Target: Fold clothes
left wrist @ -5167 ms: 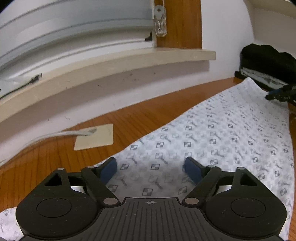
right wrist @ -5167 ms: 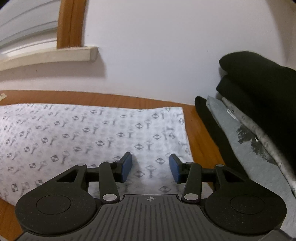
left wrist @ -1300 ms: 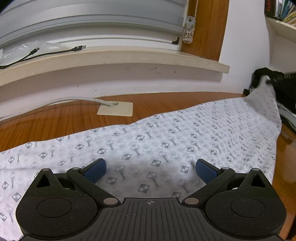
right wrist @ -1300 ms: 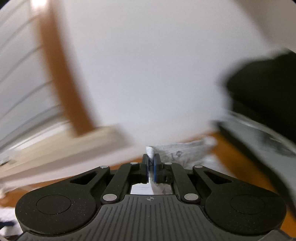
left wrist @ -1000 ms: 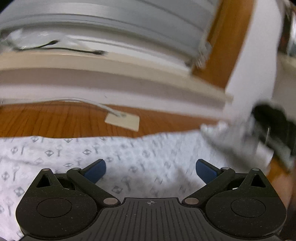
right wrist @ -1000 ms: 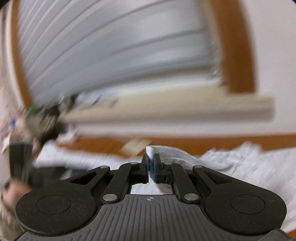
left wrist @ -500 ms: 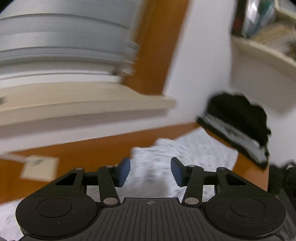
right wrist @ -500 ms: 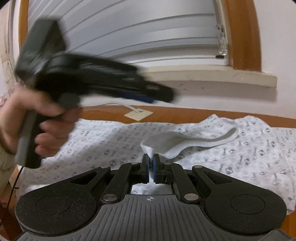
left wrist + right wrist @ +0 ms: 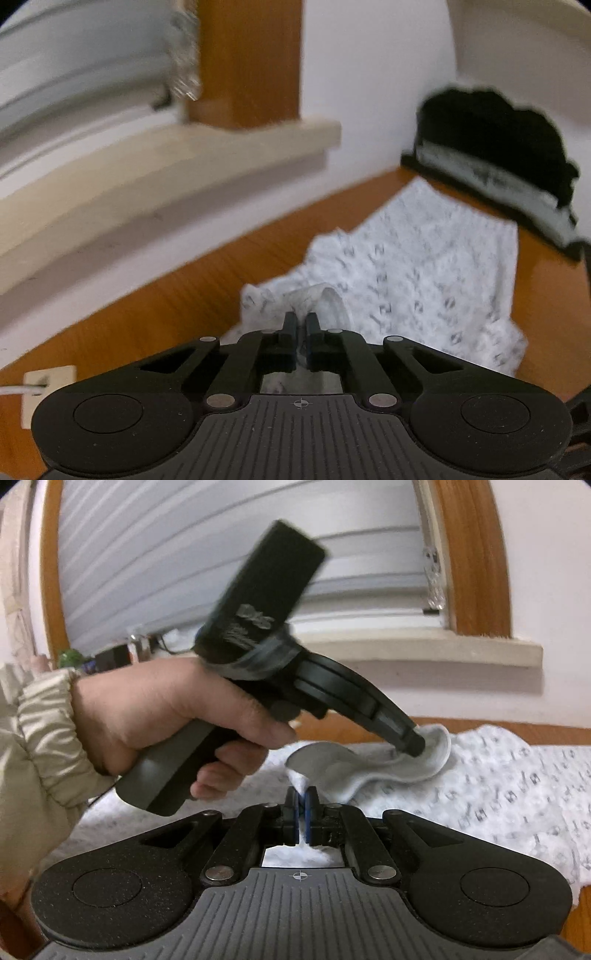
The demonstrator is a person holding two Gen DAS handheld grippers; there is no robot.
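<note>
The white cloth with a small grey printed pattern (image 9: 517, 794) lies spread on the orange-brown wooden table (image 9: 177, 295), and one edge of it is lifted and turned over so its plain pale underside shows as a curled band above the rest. The print is too blurred to read as any lettering.

The right gripper (image 9: 302, 805), black with blue pads, has its jaws pressed together on a pinch of that raised edge, a white point of fabric standing up between them. Further along the same turned edge, the left gripper (image 9: 415, 744) is clamped on the cloth too; its own camera shows its jaws closed with a fold of fabric (image 9: 325, 302) bunched just ahead of the tips (image 9: 301, 325). The person's left hand (image 9: 166, 716) grips its dark grey handle, with a shiny beige padded sleeve (image 9: 40, 746) gathered at the wrist. A black box-shaped block sits on top of that gripper and carries white lettering (image 9: 255, 622), too smeared to make out.

Beyond the far end of the cloth, a stack of folded dark and grey-white garments (image 9: 495, 155) sits against the white wall. Behind the table runs a cream window sill (image 9: 443, 651) under grey slatted blinds (image 9: 184, 554) framed in orange-brown wood. A cream square plate with a white cable (image 9: 44, 387) lies on the table at the left.
</note>
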